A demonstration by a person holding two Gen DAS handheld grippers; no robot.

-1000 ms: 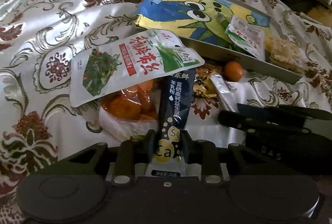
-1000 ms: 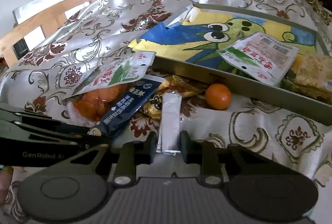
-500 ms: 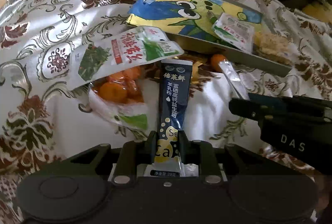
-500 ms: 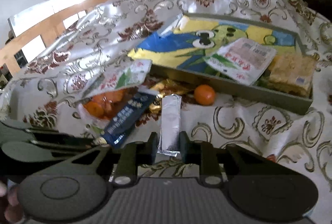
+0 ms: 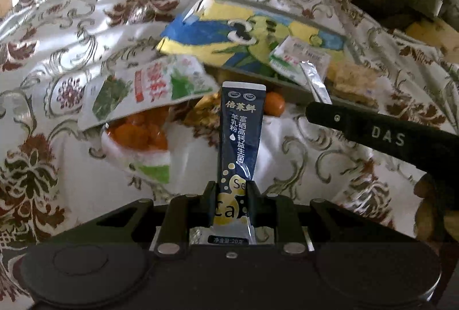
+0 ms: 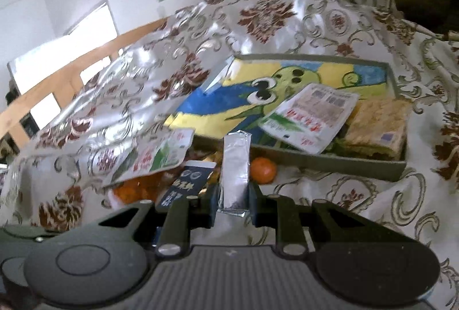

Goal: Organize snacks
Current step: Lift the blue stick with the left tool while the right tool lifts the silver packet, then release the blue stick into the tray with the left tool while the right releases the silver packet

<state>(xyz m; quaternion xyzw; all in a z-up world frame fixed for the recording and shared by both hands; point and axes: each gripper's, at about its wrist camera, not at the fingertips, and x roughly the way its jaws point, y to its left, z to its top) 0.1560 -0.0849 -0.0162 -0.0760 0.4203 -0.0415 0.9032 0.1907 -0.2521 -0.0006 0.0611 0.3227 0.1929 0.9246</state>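
Observation:
My left gripper is shut on a dark blue stick sachet, which stands up off the cloth. My right gripper is shut on a silver foil stick sachet, also lifted; that sachet pokes past the right gripper's black finger in the left wrist view. Ahead lies a shallow grey tray lined with a cartoon drawing, holding a white snack pouch and a crisp rice cake. The dark blue sachet shows low left in the right wrist view.
On the patterned cloth lie a green-and-white seaweed pouch over a bag of oranges, gold-wrapped sweets and a loose orange by the tray's near wall. A wooden rail runs at the left.
Both grippers have risen and drawn back from the pile, each carrying its sachet clear of the cloth. The silver sachet now hangs in front of the tray.

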